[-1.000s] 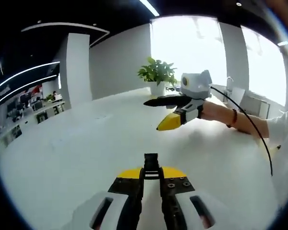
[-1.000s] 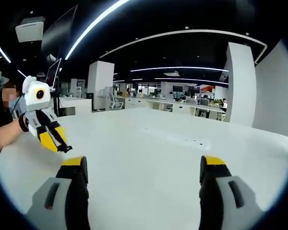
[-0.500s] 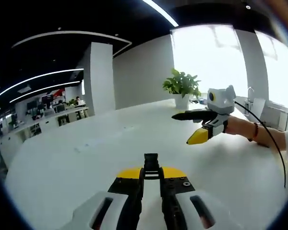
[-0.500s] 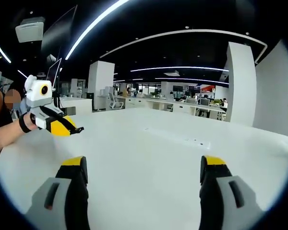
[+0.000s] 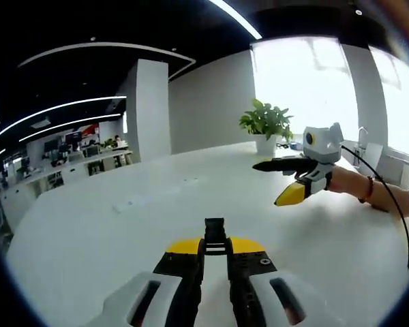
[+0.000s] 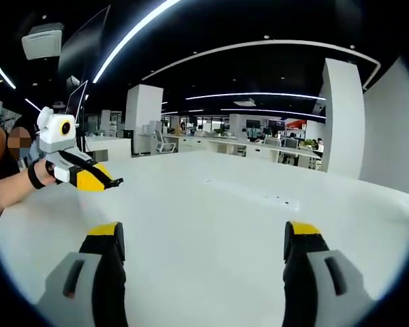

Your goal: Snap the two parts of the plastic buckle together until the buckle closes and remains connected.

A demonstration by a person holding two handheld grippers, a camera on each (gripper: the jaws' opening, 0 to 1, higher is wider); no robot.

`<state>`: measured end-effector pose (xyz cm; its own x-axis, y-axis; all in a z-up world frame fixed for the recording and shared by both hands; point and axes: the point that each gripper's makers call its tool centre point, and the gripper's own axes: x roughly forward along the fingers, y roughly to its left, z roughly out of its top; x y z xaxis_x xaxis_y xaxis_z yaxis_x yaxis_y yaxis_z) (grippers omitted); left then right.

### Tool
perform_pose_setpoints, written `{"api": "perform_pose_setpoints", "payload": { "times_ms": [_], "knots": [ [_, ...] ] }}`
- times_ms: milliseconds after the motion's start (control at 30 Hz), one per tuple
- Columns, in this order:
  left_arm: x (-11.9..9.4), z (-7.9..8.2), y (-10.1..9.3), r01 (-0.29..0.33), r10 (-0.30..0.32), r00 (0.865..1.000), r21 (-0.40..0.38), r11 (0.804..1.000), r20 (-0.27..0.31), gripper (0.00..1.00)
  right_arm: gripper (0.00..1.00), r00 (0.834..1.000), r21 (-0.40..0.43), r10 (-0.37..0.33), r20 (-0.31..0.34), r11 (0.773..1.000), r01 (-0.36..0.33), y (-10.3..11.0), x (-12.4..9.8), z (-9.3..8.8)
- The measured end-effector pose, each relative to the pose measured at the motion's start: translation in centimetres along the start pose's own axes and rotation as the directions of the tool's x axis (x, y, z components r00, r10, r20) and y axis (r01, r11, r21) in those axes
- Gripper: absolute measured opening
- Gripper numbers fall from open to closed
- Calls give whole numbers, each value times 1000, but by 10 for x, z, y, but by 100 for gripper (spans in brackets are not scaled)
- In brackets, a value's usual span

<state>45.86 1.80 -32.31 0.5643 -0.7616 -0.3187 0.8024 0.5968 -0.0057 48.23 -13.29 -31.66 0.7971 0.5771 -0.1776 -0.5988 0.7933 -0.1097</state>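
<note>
Left gripper (image 5: 215, 240): jaws pinching a black buckle piece (image 5: 215, 231), above the white table (image 5: 109, 231).
Right gripper (image 6: 204, 240): jaws spread wide, holding nothing.
Pot (image 5: 266, 144): a green plant (image 5: 264, 120) grows in it.

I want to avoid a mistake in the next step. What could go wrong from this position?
1. The left gripper pinches only the end of a small black buckle piece; it could probably twist or slip when pushed.
2. The right gripper is open and holds nothing, so mating may take an extra pickup from the white table.

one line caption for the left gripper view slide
Left gripper shut on a black buckle part; right gripper open above the white table.
</note>
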Motion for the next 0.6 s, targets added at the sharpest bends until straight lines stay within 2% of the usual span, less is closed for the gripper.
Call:
{"api": "perform_pose_setpoints", "payload": {
  "times_ms": [233, 400, 533, 600],
  "knots": [
    [2, -1, 9, -21, 21, 1000, -5, 1000, -4, 11, 97, 1000, -8, 5, -12, 1000, -5, -2, 2, -1],
    [-2, 8, 9, -20, 20, 1000, -5, 1000, 10, 11, 97, 1000, -8, 8, -11, 1000, -8, -3, 2, 0],
    [3, 14, 10, -14, 14, 1000, -5, 1000, 11, 11, 97, 1000, -11, 15, -6, 1000, -15, -2, 2, 1],
    [7, 14, 9, -23, 23, 1000, 23, 999, 7, 11, 97, 1000, -12, 16, -5, 1000, -16, -1, 1, 1]
  ]
}}
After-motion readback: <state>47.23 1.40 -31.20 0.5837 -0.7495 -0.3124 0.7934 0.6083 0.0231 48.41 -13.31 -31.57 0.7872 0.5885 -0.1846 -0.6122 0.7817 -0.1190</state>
